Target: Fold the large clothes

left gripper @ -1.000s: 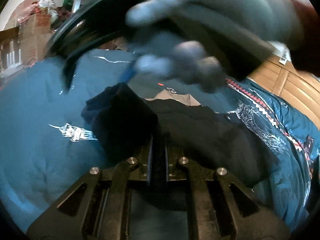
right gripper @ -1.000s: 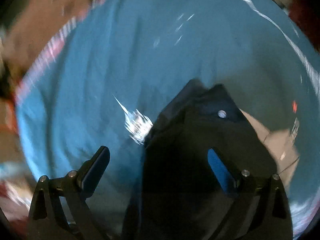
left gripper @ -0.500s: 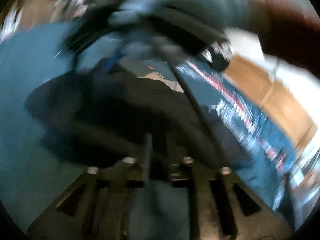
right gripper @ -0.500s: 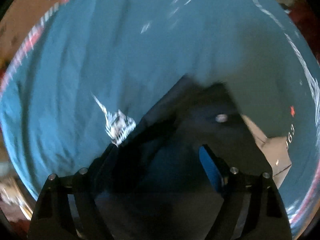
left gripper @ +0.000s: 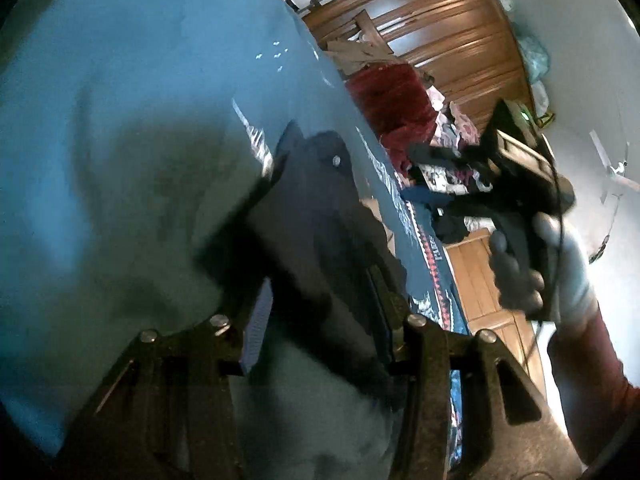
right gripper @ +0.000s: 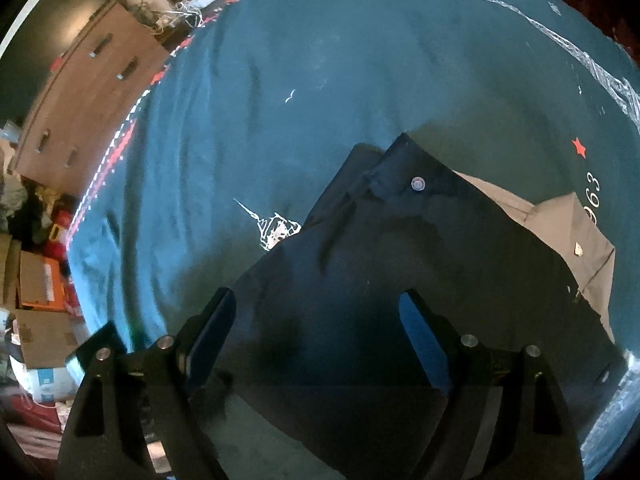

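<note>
Dark garment (right gripper: 400, 280) folded on teal bedspread (right gripper: 280, 80), both grippers' jaws wide, clear bedspread beyond

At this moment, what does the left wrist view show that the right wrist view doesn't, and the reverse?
Only the left wrist view shows the gloved hand holding the right tool's body, the red clothes pile and the wooden panelling. Only the right wrist view shows the tan garment, the brown dresser, the cardboard boxes and the open right tool. Both show the dark folded garment with its snap button on the teal bedspread.
</note>
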### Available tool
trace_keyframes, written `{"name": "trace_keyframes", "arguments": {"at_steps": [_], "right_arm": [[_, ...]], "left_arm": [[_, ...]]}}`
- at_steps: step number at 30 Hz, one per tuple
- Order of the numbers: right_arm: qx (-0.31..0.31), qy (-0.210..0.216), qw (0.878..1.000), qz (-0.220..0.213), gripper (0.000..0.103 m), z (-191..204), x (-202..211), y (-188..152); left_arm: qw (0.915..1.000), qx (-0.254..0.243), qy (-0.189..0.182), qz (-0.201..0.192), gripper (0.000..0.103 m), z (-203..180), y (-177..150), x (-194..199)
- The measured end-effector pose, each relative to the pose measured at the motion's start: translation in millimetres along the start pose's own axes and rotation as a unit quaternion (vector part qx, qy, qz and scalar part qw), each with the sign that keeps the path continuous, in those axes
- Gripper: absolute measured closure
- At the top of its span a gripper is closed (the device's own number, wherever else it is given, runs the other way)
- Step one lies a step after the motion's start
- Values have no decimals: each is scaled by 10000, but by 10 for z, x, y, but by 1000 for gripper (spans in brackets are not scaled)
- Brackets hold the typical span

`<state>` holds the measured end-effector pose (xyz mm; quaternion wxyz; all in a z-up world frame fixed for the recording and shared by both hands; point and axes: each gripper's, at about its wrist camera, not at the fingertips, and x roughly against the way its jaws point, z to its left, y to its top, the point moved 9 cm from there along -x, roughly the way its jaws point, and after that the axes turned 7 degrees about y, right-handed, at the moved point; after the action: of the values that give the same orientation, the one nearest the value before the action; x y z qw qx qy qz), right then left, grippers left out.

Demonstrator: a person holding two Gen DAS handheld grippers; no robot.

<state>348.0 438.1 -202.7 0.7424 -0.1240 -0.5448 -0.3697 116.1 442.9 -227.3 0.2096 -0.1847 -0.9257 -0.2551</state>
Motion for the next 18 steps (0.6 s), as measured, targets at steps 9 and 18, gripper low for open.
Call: {"name": "trace_keyframes", "arguments": {"at_steps": [9, 18], "right_arm": [[3, -95, 9999, -91, 17, -12, 122, 96], [-27, 211, 9997, -155, 17, 116, 48, 4]], "left_arm": [[9988, 256, 425, 54, 57, 192, -178, 58], [9954, 285, 875, 275, 57, 303, -161, 76]]}}
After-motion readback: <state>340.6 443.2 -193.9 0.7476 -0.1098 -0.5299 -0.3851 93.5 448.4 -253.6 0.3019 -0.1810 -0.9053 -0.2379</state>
